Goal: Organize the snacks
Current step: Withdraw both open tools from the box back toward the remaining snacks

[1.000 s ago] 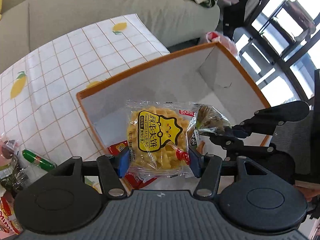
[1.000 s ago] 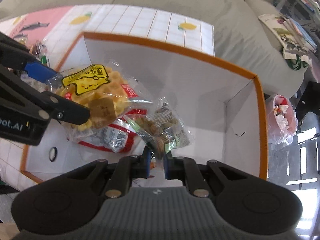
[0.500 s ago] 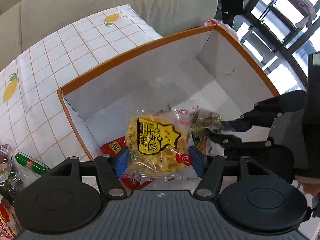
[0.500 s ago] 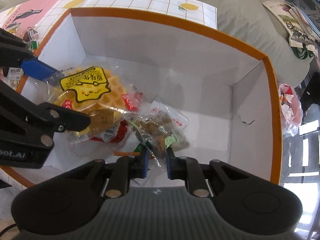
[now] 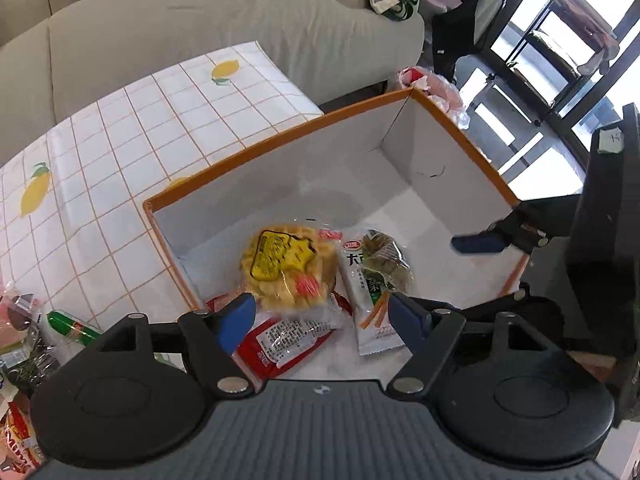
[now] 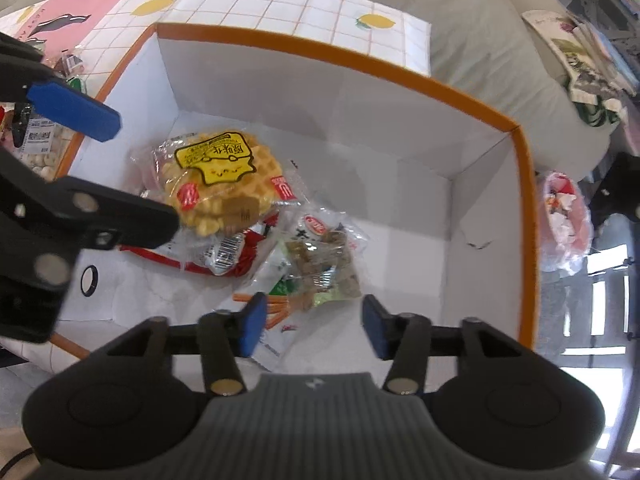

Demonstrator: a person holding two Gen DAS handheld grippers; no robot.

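- We see the left gripper with its jaws spread wide and nothing between them; a second ago they clamped the yellow waffle packet, which now lies loose on the floor of the orange-rimmed box.
- The waffle packet rests at the centre of the left wrist view, partly on top of a red snack packet (whose lower end reaches toward the left gripper's blue pad).
- The right gripper has also opened wide and holds nothing; half a second ago it pinched the clear packet of brown pieces, which now sits just above its fingertips in the right wrist view.
- That clear packet lies over a white-and-green stick-snack packet, just right of the waffle packet and touching it.
- Both grippers hang over the near side of the box, well apart from each other.
- At the lower left of the left wrist view, more wrapped snacks lie on the lemon-print worktop beside the box.
- A grey sofa fills the upper part of that frame.
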